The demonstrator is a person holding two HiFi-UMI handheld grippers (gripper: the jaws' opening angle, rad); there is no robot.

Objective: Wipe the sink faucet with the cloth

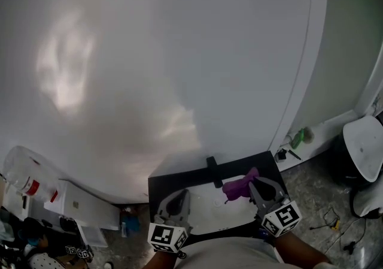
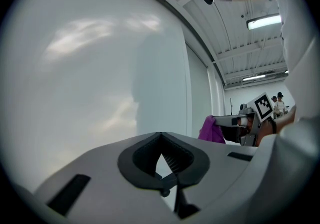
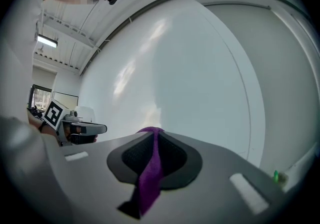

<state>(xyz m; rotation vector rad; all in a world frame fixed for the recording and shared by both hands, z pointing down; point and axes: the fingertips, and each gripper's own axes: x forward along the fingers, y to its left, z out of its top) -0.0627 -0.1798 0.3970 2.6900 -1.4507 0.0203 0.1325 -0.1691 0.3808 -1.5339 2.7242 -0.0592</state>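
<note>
A white sink basin [image 1: 210, 209] is set in a black counter [image 1: 164, 185] at the bottom of the head view, with a black faucet [image 1: 212, 171] at its back edge. My right gripper [image 1: 254, 186] is shut on a purple cloth [image 1: 238, 186], held over the basin just right of the faucet. In the right gripper view the cloth [image 3: 150, 170] hangs pinched between the pads. My left gripper [image 1: 177, 199] hovers over the basin's left side, shut with nothing in it. The left gripper view shows the cloth [image 2: 212, 130] and the right gripper [image 2: 234, 120] to its right.
A large white wall [image 1: 179, 52] rises right behind the sink. A green object [image 1: 303, 136] lies on the ledge at right, next to a white fixture [image 1: 365, 148]. White boxes [image 1: 81, 205] and a red-labelled bottle [image 1: 27, 185] stand at lower left. Cables [image 1: 332, 218] lie on the floor.
</note>
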